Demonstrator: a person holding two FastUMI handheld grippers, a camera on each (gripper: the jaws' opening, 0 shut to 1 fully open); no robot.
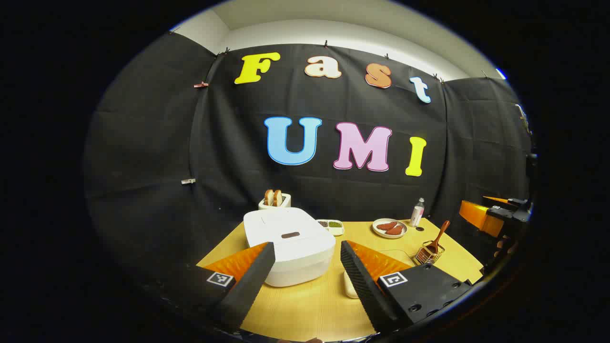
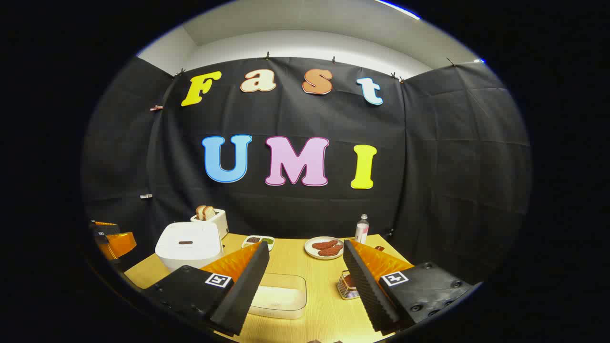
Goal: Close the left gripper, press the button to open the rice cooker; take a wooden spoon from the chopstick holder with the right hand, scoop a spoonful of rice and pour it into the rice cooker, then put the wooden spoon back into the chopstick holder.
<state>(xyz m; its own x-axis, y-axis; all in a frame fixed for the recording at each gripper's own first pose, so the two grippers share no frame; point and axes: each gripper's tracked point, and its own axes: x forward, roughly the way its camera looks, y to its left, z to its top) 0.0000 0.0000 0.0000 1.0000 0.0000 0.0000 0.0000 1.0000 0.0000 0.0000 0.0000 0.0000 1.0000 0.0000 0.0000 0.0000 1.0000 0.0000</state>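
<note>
White rice cooker (image 1: 290,245); yellow wooden table (image 1: 314,305); brown wooden spoon (image 1: 439,237).

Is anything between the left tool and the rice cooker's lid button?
Nothing visible. The left tool is open, just short of the closed rice cooker; the dark button on its lid faces it unobstructed.

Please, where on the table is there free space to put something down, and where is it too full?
The near edge of the table, in front of the rice cooker, is bare wood. So is the strip between the rice container and the plate. It is crowded along the back: toaster, small dish, plate, bottle.
</note>
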